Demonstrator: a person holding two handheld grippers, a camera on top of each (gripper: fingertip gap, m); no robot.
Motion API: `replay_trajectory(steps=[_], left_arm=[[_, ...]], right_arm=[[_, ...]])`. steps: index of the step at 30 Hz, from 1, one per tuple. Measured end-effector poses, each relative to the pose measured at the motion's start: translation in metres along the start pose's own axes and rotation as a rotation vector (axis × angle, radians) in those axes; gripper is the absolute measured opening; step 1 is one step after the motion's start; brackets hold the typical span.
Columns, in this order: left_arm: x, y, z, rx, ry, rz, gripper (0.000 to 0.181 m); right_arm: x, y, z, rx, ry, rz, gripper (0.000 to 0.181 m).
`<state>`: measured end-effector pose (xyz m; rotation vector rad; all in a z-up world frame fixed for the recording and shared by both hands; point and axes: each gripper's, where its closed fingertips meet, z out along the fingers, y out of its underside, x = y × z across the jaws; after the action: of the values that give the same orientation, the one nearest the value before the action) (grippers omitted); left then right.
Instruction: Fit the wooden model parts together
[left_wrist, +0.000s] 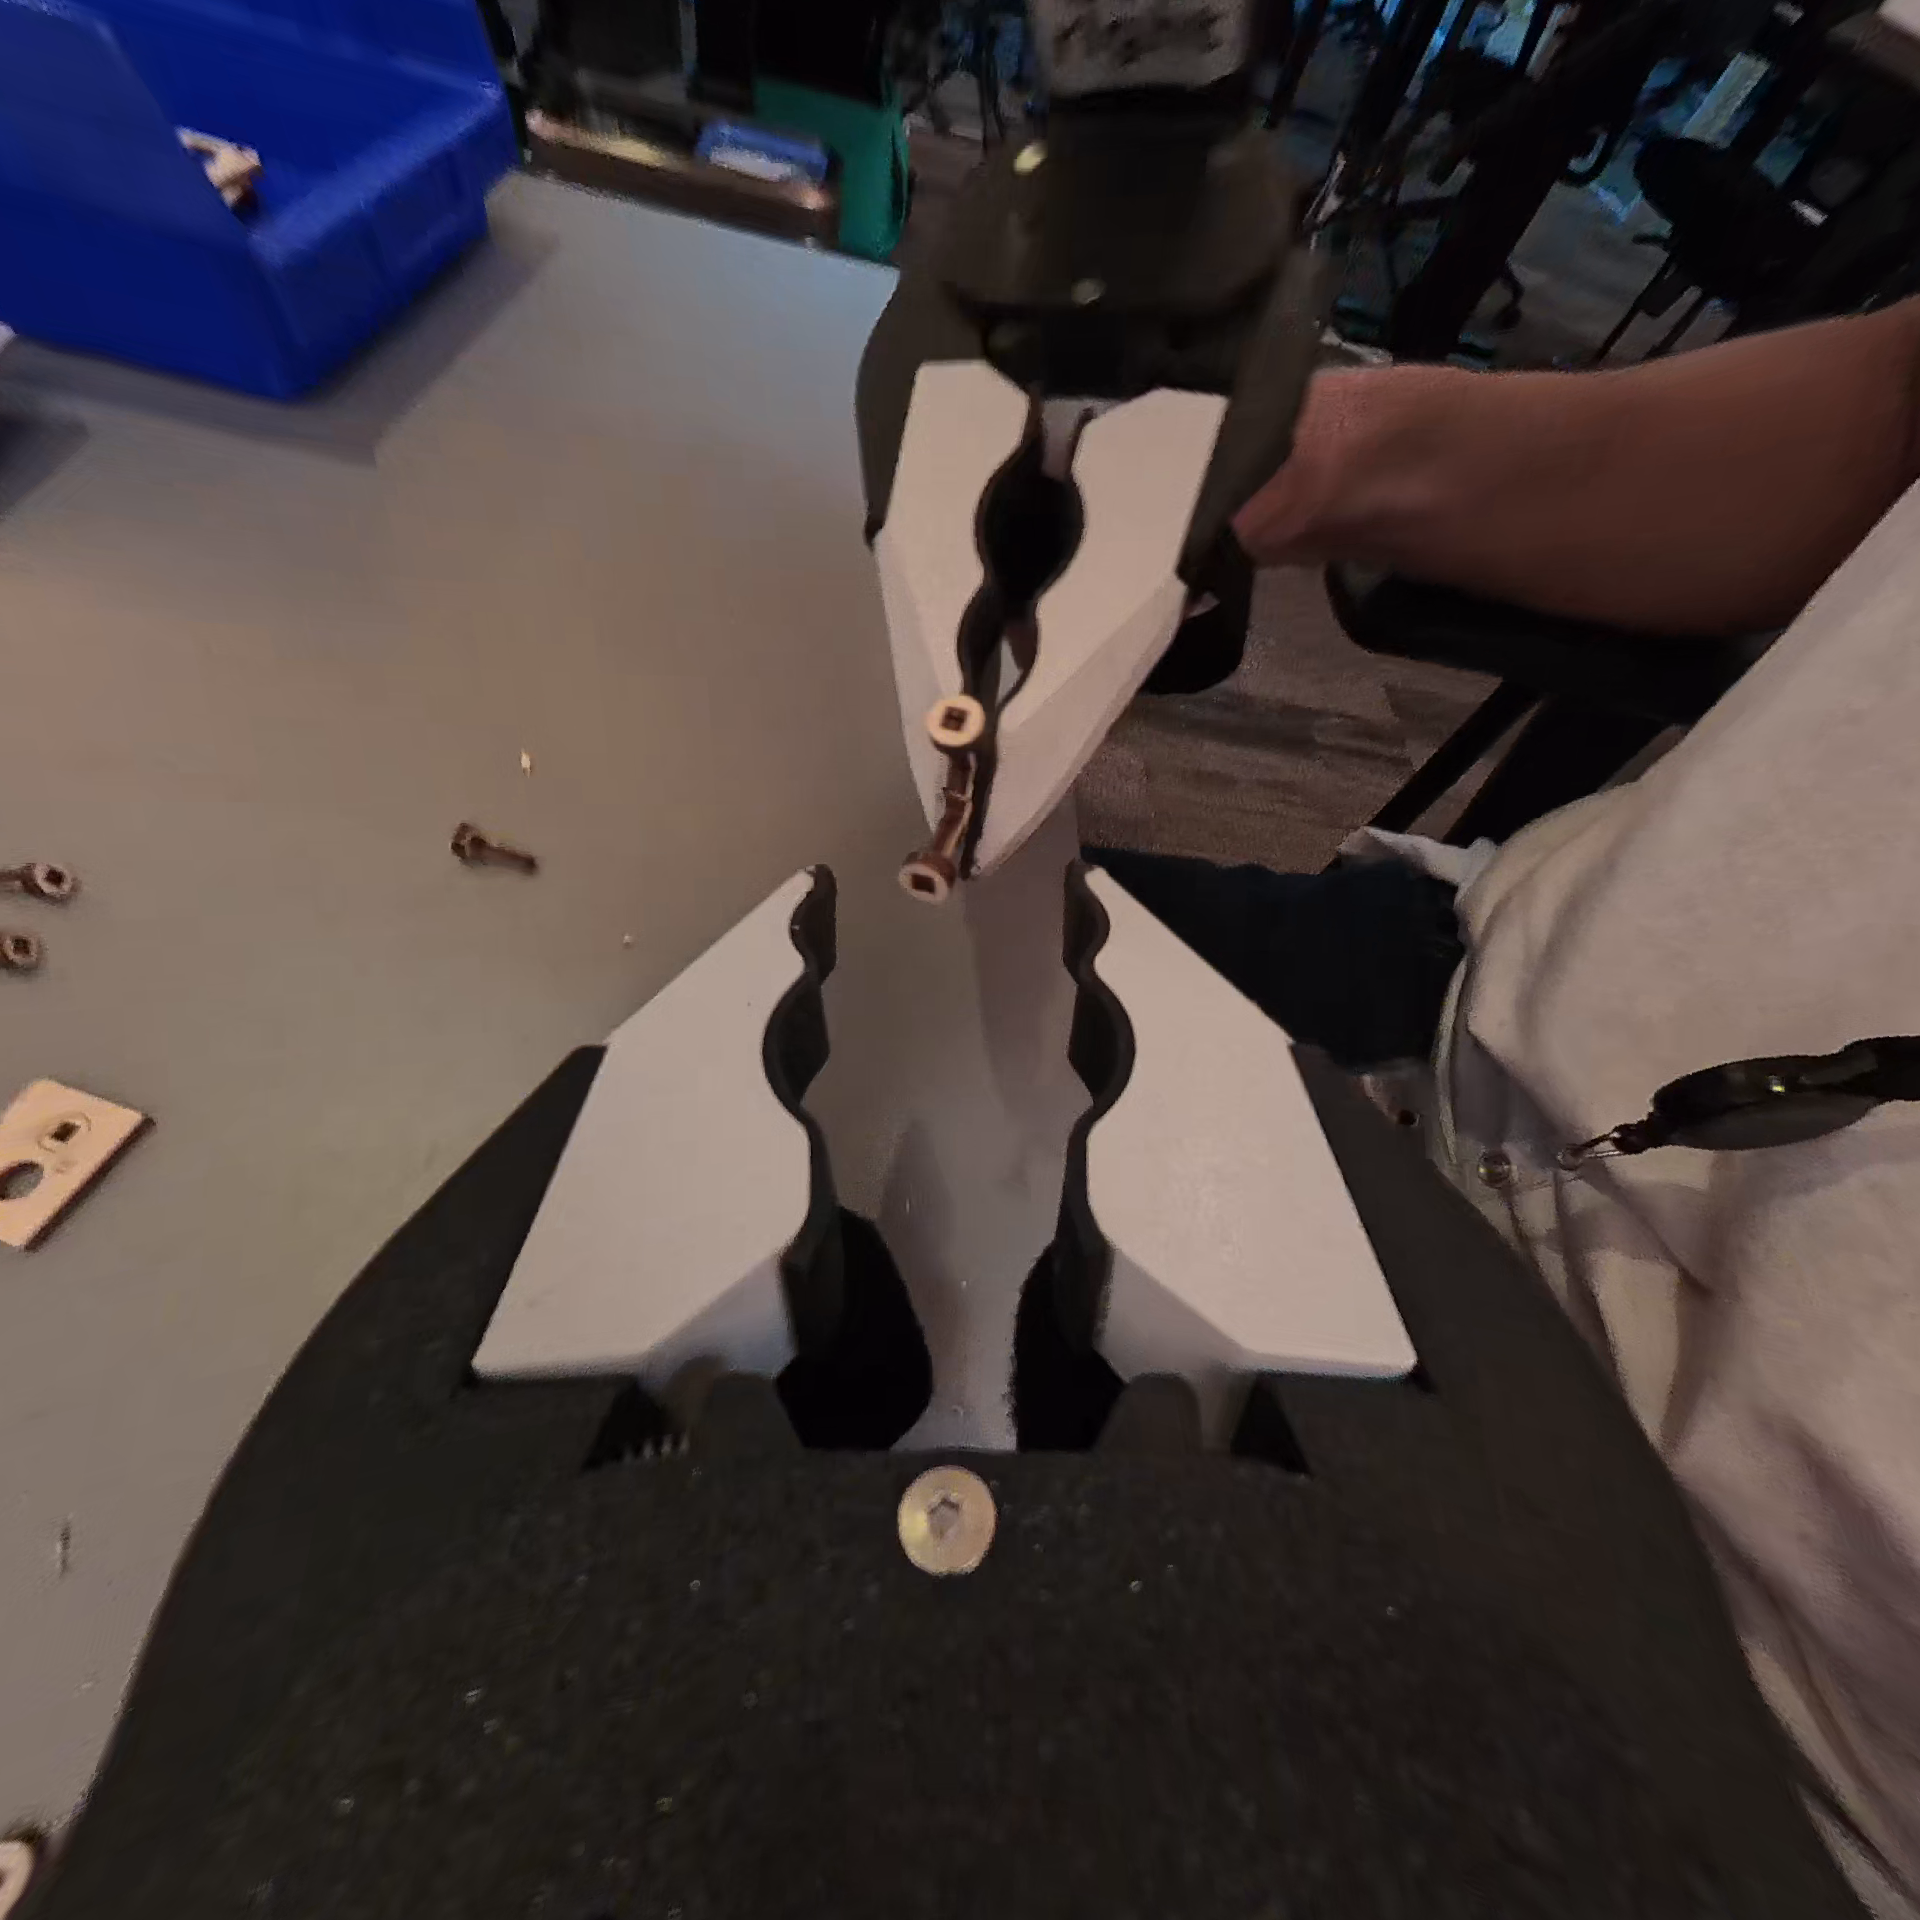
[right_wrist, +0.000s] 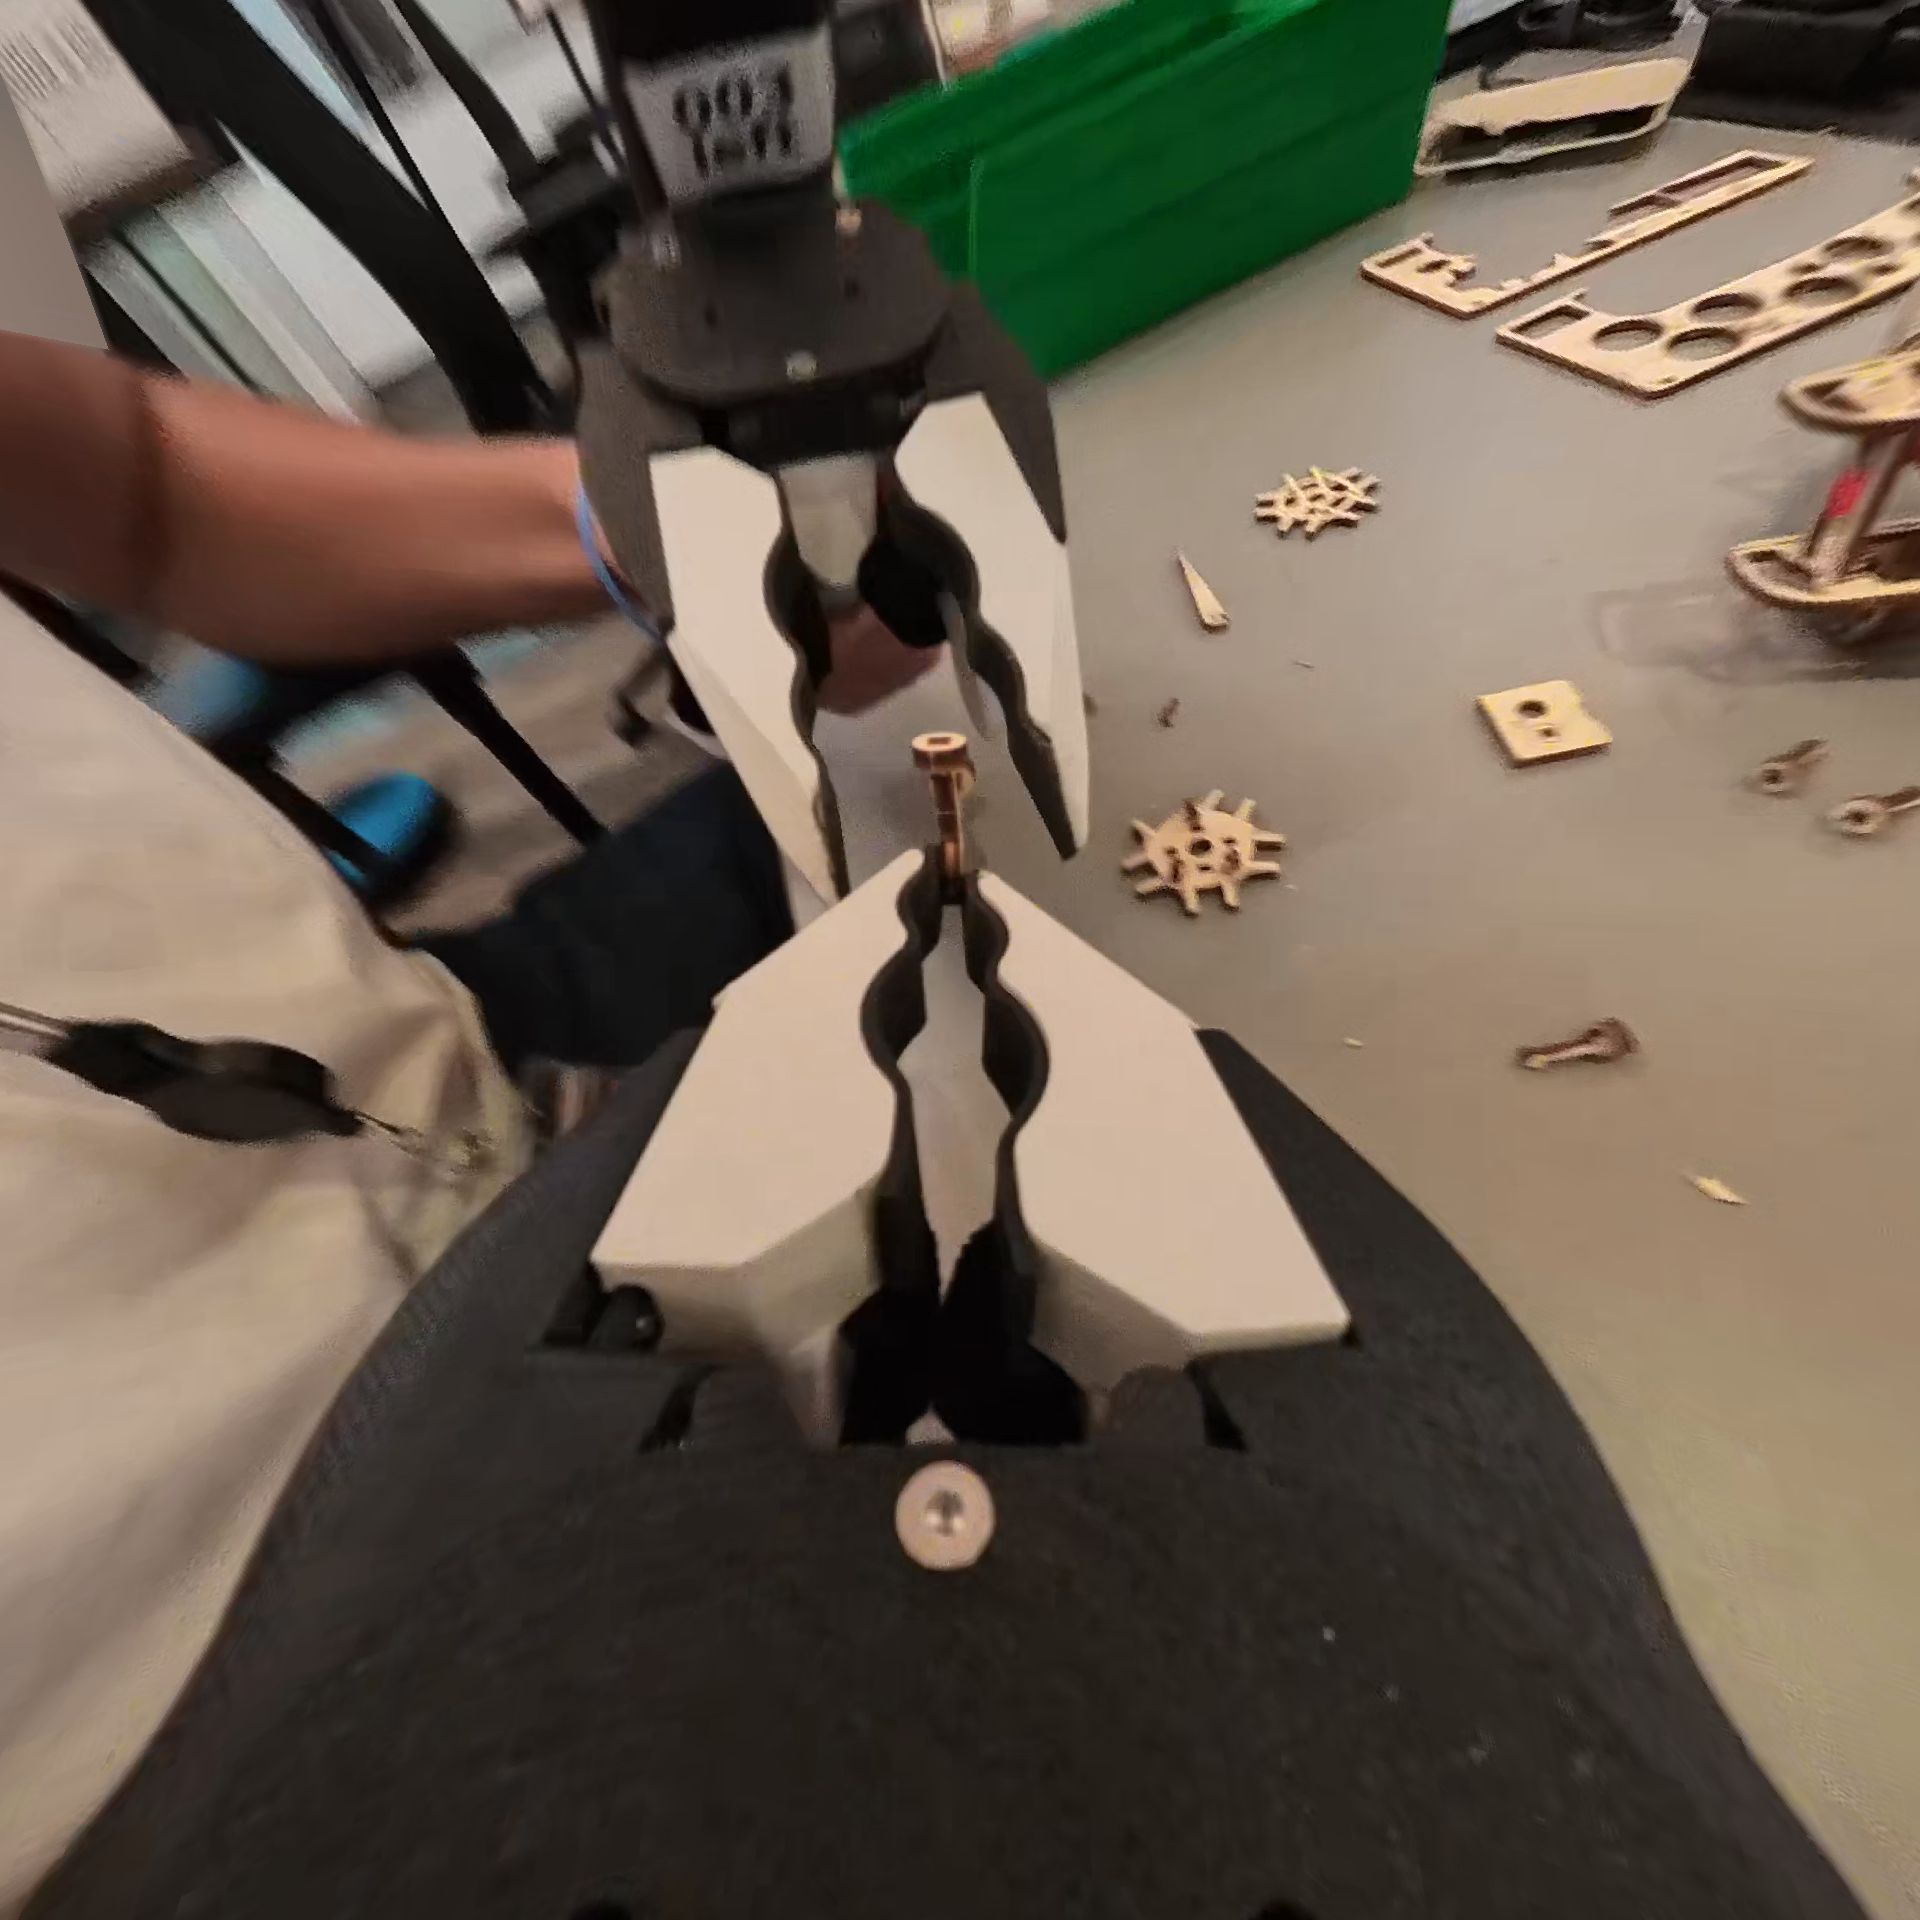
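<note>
A small wooden pin (right_wrist: 943, 790) with a round, square-holed head at each end is pinched in my right gripper (right_wrist: 948, 883), which is shut on its lower end. The pin sticks up past the fingertips. In the left wrist view the right gripper (left_wrist: 971, 831) comes down from above with the pin (left_wrist: 951, 724) along its fingertips. My left gripper (left_wrist: 948, 883) is open and empty, its tips just below the pin. In the right wrist view the left gripper (right_wrist: 951, 862) hangs from above, one finger on each side of the pin without touching it.
On the grey table (left_wrist: 520, 520) lie a blue bin (left_wrist: 239, 208), a green bin (right_wrist: 1143, 177), a square wooden plate (right_wrist: 1543, 722), two wooden gears (right_wrist: 1200, 852), loose pins (left_wrist: 494, 847), cut-out frames (right_wrist: 1704, 291) and a partly built model (right_wrist: 1839, 520). The person's torso (left_wrist: 1714, 1351) is close by. Only a small space, under 4 cm, lies between the two pairs of fingers.
</note>
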<state>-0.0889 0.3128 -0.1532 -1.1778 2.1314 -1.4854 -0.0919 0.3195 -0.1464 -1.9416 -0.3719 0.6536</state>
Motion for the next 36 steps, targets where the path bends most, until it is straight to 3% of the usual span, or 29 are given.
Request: replay_trajectory(steps=[5, 11, 28, 36], left_arm=[[0.011, -0.018, -0.011, 0.076, 0.042, -0.003, 0.032], [0.013, -0.024, -0.019, 0.095, 0.081, -0.04, 0.025], [0.028, 0.009, -0.008, -0.115, 0.174, -0.056, 0.001], [0.023, 0.003, -0.01, -0.083, 0.155, -0.067, 0.0]], right_arm=[[-0.004, -0.013, -0.005, 0.096, -0.146, 0.22, 0.002], [-0.013, -0.013, -0.004, 0.089, -0.191, 0.243, 0.002], [-0.027, 0.022, 0.012, -0.127, -0.155, 0.041, 0.001], [-0.023, 0.014, 0.01, -0.079, -0.144, 0.059, 0.004]])
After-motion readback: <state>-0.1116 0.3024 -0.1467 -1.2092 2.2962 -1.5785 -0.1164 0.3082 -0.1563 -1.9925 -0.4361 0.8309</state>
